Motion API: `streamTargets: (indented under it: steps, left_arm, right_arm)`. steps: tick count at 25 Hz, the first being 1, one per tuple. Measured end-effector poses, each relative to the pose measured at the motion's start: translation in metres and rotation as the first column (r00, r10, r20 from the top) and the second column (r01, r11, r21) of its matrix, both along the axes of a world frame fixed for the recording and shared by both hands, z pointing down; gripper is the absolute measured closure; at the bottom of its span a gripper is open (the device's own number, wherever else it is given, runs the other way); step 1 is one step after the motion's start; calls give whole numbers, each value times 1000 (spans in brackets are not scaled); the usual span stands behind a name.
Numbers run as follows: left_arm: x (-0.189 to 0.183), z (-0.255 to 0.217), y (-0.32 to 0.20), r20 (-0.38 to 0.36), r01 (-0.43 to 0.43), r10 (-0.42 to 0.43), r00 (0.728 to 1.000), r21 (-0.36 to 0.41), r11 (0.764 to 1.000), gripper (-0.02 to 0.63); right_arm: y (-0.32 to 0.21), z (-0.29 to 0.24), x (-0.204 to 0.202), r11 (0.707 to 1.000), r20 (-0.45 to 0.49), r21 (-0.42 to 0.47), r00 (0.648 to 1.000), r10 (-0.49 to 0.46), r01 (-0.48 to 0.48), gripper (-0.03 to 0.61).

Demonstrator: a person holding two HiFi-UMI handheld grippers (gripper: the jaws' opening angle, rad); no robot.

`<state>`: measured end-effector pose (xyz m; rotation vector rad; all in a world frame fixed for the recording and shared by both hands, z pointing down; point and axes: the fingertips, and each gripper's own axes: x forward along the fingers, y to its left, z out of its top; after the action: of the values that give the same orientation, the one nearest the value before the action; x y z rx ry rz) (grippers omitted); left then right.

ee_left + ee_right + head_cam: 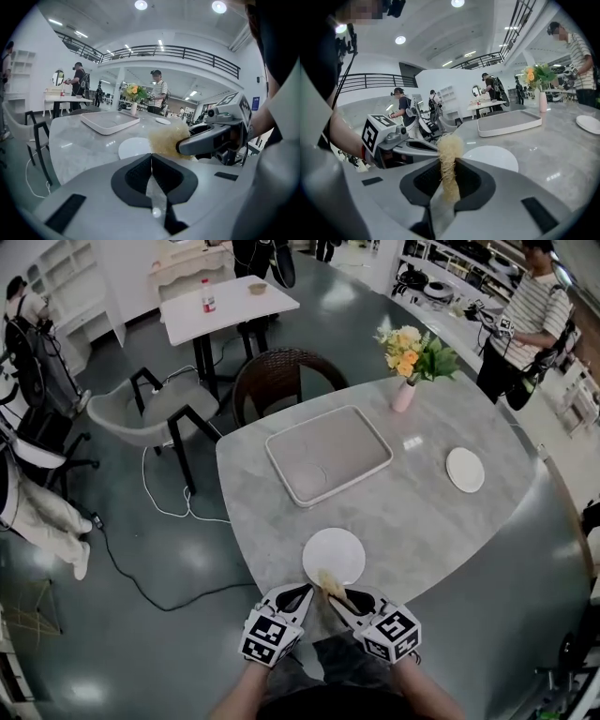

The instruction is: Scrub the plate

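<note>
The white plate [333,555] lies flat on the grey marbled surface [422,512], close to its near edge and roughly midway along it. The right tongs [449,161] are clamped on a straw-coloured fibrous scrubber [448,149], which stands between the two jaws and sticks out past their tips. In the head view the scrubber's free end lies over the plate's near rim, but I cannot tell whether it touches the plate. The left tongs [151,157] are pressed together with nothing between them. They are held just beside the right tongs at the near edge, with their tips pointing toward the plate's near-left rim and stopping short of it.

Beyond the plate, toward the middle of the surface, sits a pale rectangular tray [328,454] with rounded corners, turned slightly askew. A smaller dish [465,470] lies near the right edge, well apart from the plate. A pink vase [404,395] holding yellow and white flowers [410,351] stands upright by the far edge
</note>
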<state>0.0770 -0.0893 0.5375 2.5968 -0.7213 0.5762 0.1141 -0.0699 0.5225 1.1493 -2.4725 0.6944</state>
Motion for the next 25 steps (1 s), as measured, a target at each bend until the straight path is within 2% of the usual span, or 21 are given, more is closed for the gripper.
streamTargets:
  steps: [2,4,6,7,9,10,12,14,15,17,20,22,25]
  left_arm:
    - [2,8,-8,50,-2,1,999,10,1000,600]
    - [1,17,-16,134,-5,0,991,35,999,600]
    - [-1,23,-23,215,-13,-2,977,67,998,600]
    - [-2,25,-26,249,-18,-3,969,81,997,600]
    - [-3,29,-32,299,-33,1,954,101,994,600]
    - [-3,31,-34,318,-41,5,948,108,993,600]
    - [-4,35,-38,359,-63,16,933,119,991,600]
    - [-4,39,-41,406,-90,29,913,132,987,600]
    - [-3,41,-41,431,-106,36,902,141,984,600]
    - [-5,44,-44,488,-149,50,871,167,975,600]
    - [-7,50,-50,561,-222,78,824,195,955,600]
    - [-5,53,-53,573,-254,100,813,195,947,600]
    - [0,55,-52,587,-298,134,798,190,936,600]
  right_arm:
    - [-8,2,8,1000,-64,14,998,-14,15,502]
    - [-14,5,14,998,-154,33,987,-49,54,502]
    - [-19,9,21,990,-276,50,955,-111,129,502]
    - [-22,13,24,982,-350,55,925,-150,181,502]
    - [-26,21,30,951,-508,55,829,-234,303,502]
    - [-28,26,31,928,-585,49,763,-274,370,502]
    - [-30,36,32,863,-719,17,606,-340,505,502]
    - [-31,46,31,788,-812,-35,442,-382,615,502]
    - [-31,49,31,754,-842,-59,373,-390,654,502]
    - [-32,55,29,695,-882,-90,266,-388,713,502]
    - [-37,63,24,627,-916,-112,165,-366,771,502]
    - [-40,65,21,595,-926,-122,125,-356,795,502]
    - [-45,67,19,555,-938,-125,85,-336,822,502]
